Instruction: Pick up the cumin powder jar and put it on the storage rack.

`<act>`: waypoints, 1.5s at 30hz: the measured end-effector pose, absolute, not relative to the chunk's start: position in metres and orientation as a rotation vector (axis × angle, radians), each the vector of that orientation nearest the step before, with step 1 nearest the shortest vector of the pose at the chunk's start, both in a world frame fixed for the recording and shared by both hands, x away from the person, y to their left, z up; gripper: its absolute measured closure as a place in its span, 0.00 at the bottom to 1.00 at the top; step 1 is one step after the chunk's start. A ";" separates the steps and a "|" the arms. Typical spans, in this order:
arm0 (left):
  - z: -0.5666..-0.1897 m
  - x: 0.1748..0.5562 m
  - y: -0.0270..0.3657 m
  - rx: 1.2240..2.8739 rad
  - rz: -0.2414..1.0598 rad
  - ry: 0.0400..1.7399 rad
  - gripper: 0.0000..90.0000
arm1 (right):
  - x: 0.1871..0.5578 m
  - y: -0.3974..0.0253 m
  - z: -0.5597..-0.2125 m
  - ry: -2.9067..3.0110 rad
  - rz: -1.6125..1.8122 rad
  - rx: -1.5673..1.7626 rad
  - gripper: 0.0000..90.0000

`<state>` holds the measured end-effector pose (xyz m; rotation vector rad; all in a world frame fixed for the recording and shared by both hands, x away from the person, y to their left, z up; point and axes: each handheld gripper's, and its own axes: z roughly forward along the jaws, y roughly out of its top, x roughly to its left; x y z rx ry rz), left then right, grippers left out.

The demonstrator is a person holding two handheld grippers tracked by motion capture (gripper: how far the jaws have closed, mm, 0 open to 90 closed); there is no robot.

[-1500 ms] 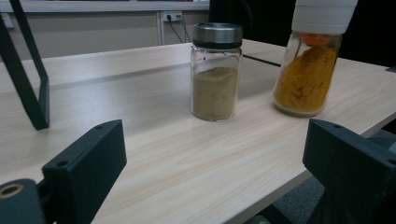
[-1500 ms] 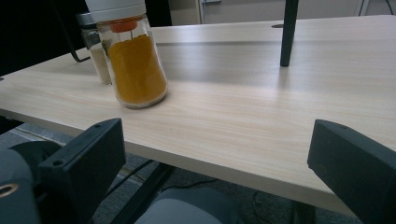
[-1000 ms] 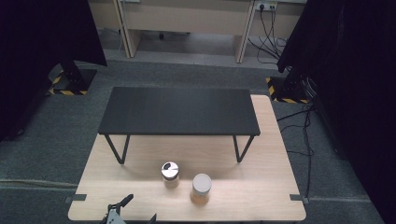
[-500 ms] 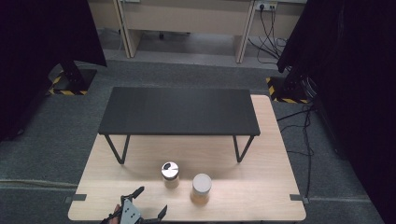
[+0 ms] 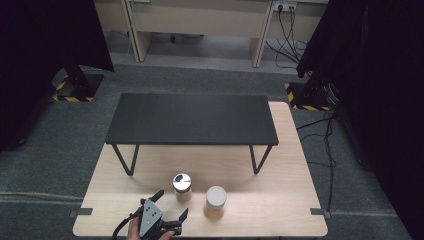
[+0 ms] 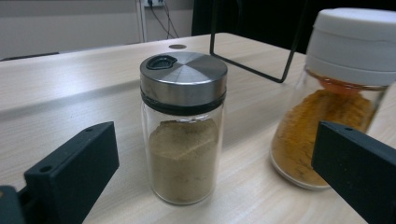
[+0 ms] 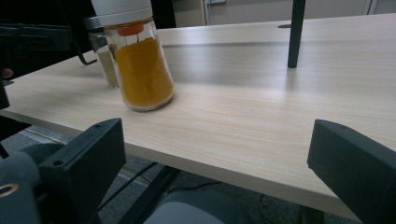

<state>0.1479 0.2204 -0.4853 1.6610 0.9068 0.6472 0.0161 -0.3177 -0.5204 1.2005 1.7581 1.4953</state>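
Jaws were seen spread wide on the left gripper, with nothing held between them, low at the near edge of the worktop in the high view. Most of that gripper's body was cut off by the bottom of the frame, and only a sliver of the hand behind it was caught. In the left gripper view the steel-capped jar was framed squarely between the two black jaws, untouched, upright, pale powder filling the lower part of the glass. Just beside it the white-lidded jar was cropped by the right edge and partly covered by the near jaw; its orange powder was softened by blur.

Over on the right gripper, the jaws were likewise parted and empty, held off the near edge of the worktop, with floor glimpsed beneath. The white-lidded jar was seen well ahead to the left, its lid clipped by the top of the frame, and the steel-capped jar was largely hidden behind it. One leg of the black bench was picked out beyond. Dark shapes at the far left could not be made out.
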 end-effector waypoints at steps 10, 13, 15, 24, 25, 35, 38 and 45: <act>-0.481 0.166 0.204 1.684 0.657 0.940 0.00 | 0.015 -0.318 -0.520 1.751 1.497 1.212 0.05; -0.482 0.168 0.201 1.691 0.669 0.948 0.01 | 0.015 -0.318 -0.521 1.750 1.498 1.214 0.05; -0.481 0.171 0.199 1.703 0.679 0.956 0.01 | 0.016 -0.318 -0.521 1.751 1.499 1.213 0.05; -0.483 0.177 0.186 1.717 0.726 0.967 0.01 | 0.017 -0.319 -0.521 1.759 1.500 1.215 0.05; -0.483 0.177 0.185 1.720 0.726 0.974 0.01 | 0.017 -0.319 -0.521 1.760 1.501 1.217 0.05; -0.485 0.179 0.178 1.723 0.755 0.990 0.12 | 0.018 -0.320 -0.522 1.764 1.510 1.222 0.06; -0.486 0.179 0.177 1.718 0.766 0.988 0.16 | 0.018 -0.320 -0.522 1.764 1.515 1.226 0.06; -0.491 0.179 0.174 1.720 0.795 0.962 0.23 | 0.018 -0.321 -0.523 1.757 1.531 1.242 0.06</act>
